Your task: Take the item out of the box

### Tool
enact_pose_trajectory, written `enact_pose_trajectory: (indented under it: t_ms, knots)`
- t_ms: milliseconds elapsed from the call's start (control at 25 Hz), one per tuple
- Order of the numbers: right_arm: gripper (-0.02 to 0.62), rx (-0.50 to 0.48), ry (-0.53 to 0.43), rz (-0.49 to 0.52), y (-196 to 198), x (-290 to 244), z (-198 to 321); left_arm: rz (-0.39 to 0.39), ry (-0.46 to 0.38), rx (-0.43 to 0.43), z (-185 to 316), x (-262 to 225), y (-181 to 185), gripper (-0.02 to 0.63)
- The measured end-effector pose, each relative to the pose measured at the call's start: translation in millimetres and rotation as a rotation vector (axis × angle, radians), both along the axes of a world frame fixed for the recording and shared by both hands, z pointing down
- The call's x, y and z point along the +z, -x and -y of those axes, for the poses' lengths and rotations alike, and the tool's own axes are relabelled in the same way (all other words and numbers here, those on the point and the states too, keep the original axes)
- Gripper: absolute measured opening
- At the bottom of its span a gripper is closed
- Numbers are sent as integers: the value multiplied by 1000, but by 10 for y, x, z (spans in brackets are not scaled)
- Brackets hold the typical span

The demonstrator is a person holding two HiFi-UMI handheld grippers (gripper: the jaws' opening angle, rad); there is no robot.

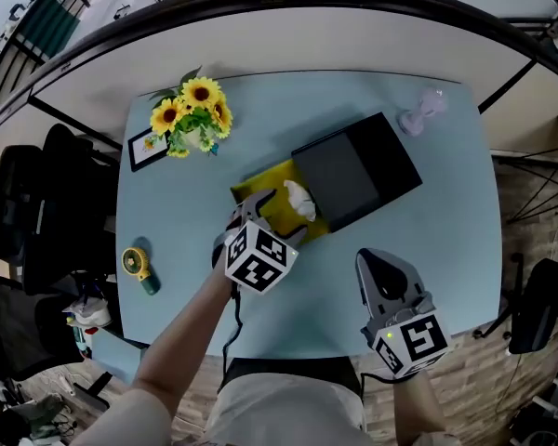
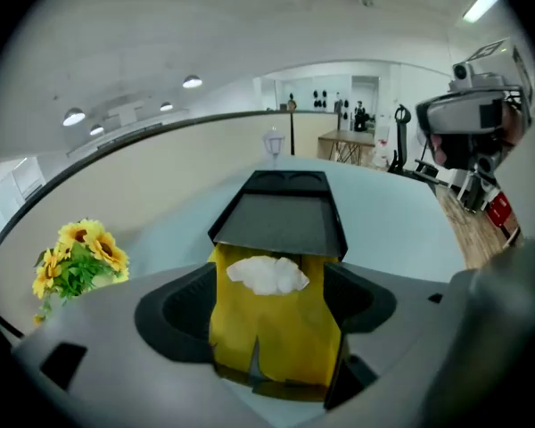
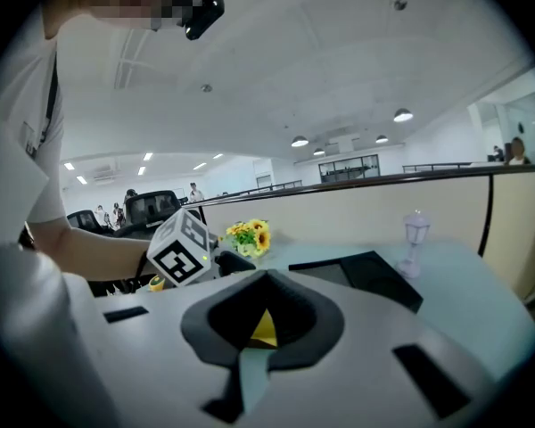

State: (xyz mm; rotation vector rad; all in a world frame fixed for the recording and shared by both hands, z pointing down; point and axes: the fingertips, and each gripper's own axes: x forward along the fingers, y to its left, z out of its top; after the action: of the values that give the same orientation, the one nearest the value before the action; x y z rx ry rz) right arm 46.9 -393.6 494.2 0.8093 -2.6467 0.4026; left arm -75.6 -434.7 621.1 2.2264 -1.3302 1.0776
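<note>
A black box (image 1: pixel 358 170) lies in the middle of the light blue table (image 1: pixel 167 212), and it also shows as the black box (image 2: pixel 281 217) and the black box (image 3: pixel 374 275). A yellow item (image 1: pixel 265 186) sticks out of its near end, with a crumpled white wad (image 1: pixel 299 200) on top. My left gripper (image 1: pixel 265 214) is shut on the yellow item (image 2: pixel 276 337), one jaw against each side; the white wad (image 2: pixel 267 275) sits just beyond the left gripper (image 2: pixel 272 303). My right gripper (image 1: pixel 377 263) hovers near the table's front edge, shut and holding nothing. In its own view the right gripper (image 3: pixel 263 324) points at the yellow item.
A sunflower bunch (image 1: pixel 193 114) and a small picture frame (image 1: pixel 147 147) stand at the back left. A pale lilac lamp figure (image 1: pixel 420 111) is at the back right. A yellow and green gadget (image 1: pixel 138 266) lies at the left edge. Black chairs (image 1: pixel 37 212) crowd the left side.
</note>
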Motion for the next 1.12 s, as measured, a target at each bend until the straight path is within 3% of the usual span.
enact_pose_trajectory:
  t_ms: [200, 360, 640, 880, 1120]
  knots:
    - [3, -19, 35, -32, -9, 328, -49, 47, 116, 29, 103, 491, -45, 380]
    - [3, -8, 45, -39, -69, 476, -46, 77, 142, 63, 215, 698, -125, 373]
    - [3, 23, 62, -38, -228, 630, -39, 81, 157, 70, 356, 904, -199, 281]
    - [3, 27, 70, -51, -298, 674, -102, 130, 158, 105, 355, 927, -183, 137]
    - [3, 19, 53, -40, -253, 485, -142, 98, 173, 72, 126, 737, -116, 112]
